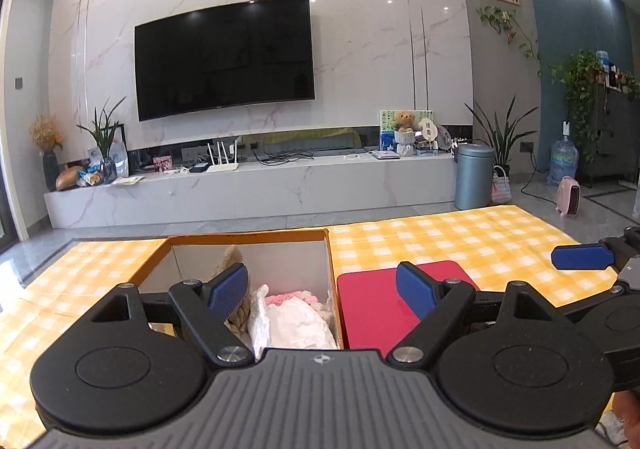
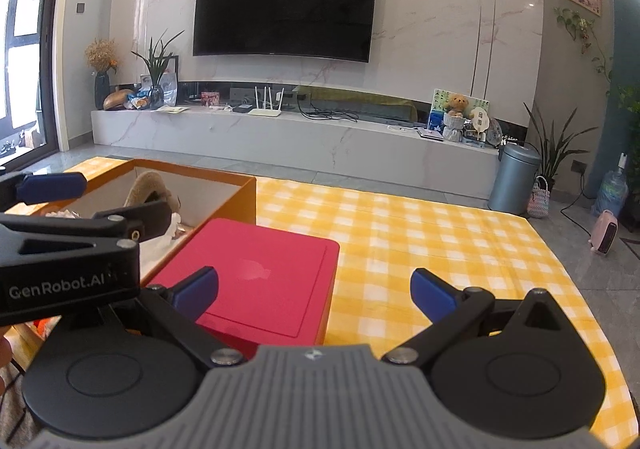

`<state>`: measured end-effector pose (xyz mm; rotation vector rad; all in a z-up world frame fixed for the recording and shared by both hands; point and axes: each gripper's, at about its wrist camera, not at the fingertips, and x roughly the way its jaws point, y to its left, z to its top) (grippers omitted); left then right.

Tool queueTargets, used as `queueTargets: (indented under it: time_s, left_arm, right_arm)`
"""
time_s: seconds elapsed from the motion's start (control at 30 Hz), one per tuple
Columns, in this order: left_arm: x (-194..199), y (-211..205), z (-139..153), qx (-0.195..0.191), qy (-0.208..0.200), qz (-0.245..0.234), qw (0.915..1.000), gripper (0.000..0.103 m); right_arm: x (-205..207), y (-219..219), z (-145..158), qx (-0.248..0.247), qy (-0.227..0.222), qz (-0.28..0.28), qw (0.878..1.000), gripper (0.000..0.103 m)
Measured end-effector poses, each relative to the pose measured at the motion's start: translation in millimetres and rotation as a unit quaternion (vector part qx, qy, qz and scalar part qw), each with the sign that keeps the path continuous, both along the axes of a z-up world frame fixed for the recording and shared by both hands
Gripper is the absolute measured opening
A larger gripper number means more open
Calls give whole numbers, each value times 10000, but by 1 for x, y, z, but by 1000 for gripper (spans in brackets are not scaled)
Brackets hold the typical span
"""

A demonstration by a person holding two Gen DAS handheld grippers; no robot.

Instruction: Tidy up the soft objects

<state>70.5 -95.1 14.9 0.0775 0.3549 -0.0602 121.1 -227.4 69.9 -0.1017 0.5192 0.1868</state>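
A living room with a wall-mounted television point(image 1: 224, 57) backs a table under a yellow checked cloth point(image 1: 460, 237). The left gripper point(image 1: 322, 291) hangs with its fingers spread and empty over the open orange box point(image 1: 248, 237), probably positioned there for dropping things in. The right gripper point(image 2: 314, 291), likewise spread and holding nothing, hovers over the red lid point(image 2: 260, 273), which lies just right of the box, likely set aside to keep the box open. Inside the box lie the soft objects: one white crumpled piece point(image 1: 296, 319), one pink knitted piece point(image 1: 286, 299), one tan plush toy point(image 1: 230, 259). One box, one lid, two grippers.
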Motion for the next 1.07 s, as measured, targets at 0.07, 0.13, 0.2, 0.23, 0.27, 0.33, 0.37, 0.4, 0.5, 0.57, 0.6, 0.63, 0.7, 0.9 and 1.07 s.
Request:
queueTargets:
  time_s: [0.07, 0.13, 0.2, 0.23, 0.27, 0.33, 0.37, 0.4, 0.5, 0.57, 0.6, 0.63, 0.7, 0.9, 1.07]
  left_arm:
    - [0, -2, -1, 45, -4, -4, 10000, 98]
    - [-1, -3, -1, 58, -4, -16, 10000, 98]
    - [0, -3, -1, 63, 21, 3, 10000, 98]
    - [0, -4, -2, 64, 41, 14, 10000, 98]
    - [0, -4, -2, 64, 50, 6, 10000, 98]
    - [0, -4, -2, 75, 68, 13, 9999, 98]
    - [0, -3, -3, 76, 83, 4, 9999, 98]
    - [0, -3, -3, 66, 95, -2, 9999, 98]
    - [0, -2, -4, 65, 140, -1, 9999, 98]
    - [-1, -3, -5, 103, 143, 31, 9998, 98]
    - [0, -4, -4, 107, 141, 36, 9998, 98]
    - [1, -4, -3, 101, 166, 29, 9998, 97]
    - [0, -4, -4, 113, 168, 37, 9998, 97]
    - [-1, -6, -5, 188, 156, 63, 9997, 96]
    - [0, -6, -7, 157, 203, 52, 9997, 96]
  right_arm:
    - [-3, 0, -1, -3, 13, -2, 10000, 100]
    - [-3, -1, -2, 0, 13, -1, 10000, 100]
    - [-3, -1, -2, -9, 15, -9, 10000, 100]
    - [-3, -1, -3, -25, 21, -21, 10000, 100]
    - [-2, -1, -3, -46, 29, -25, 10000, 100]
    - [-2, 0, -4, -91, 35, -24, 9999, 100]
    - [-2, 0, -4, -113, 40, -18, 9999, 100]
    - [-1, 0, -4, -126, 38, -13, 9999, 100]
    - [-1, 0, -5, -127, 65, -4, 9999, 100]
    - [2, -1, -7, -69, 204, -3, 9998, 100]
    - [2, -1, -7, 4, 285, -3, 9996, 100]
    - [3, -2, -7, 72, 326, -7, 9994, 100]
    - [3, -3, -8, 125, 356, -7, 9993, 100]
    - [3, -1, -9, 3, 318, -21, 9995, 100]
    - [2, -1, -10, -5, 309, -20, 9995, 100]
